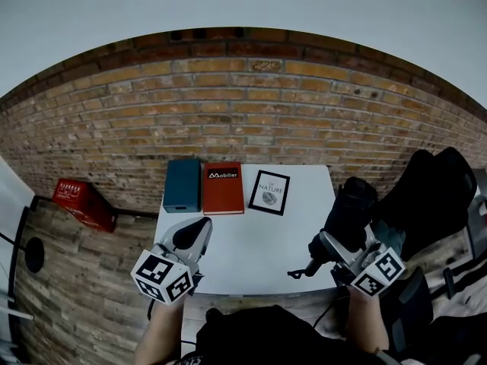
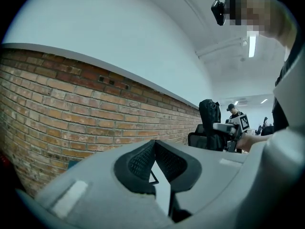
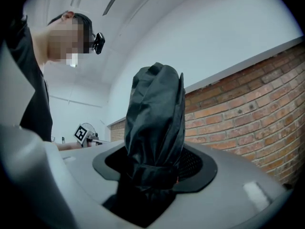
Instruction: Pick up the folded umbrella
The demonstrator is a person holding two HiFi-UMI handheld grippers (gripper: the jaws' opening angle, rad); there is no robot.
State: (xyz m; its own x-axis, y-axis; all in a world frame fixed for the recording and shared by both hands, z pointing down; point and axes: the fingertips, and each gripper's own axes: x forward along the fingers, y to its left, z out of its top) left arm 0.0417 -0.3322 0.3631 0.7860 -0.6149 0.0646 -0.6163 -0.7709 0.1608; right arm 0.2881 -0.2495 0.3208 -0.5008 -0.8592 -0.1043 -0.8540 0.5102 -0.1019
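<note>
**Folded umbrella held up off the table in the right-hand tool**

The right gripper (image 3: 152, 171) has its jaws clamped on the strapped lower end of the black folded umbrella (image 1: 350, 207). It stands canopy-end up at right of centre in the head view, over the white table's (image 1: 259, 242) near edge. Gripping by the strap probably keeps the bundle from unrolling. The left gripper (image 1: 192, 236), lower left, is empty with its jaws together, apparently idle. At the table's back, a red book (image 1: 223, 188) reads "Mobilier" and a black-bordered cover (image 1: 268, 192) reads "NATURE". A blue box (image 1: 182, 185) shows no legible writing.
</note>
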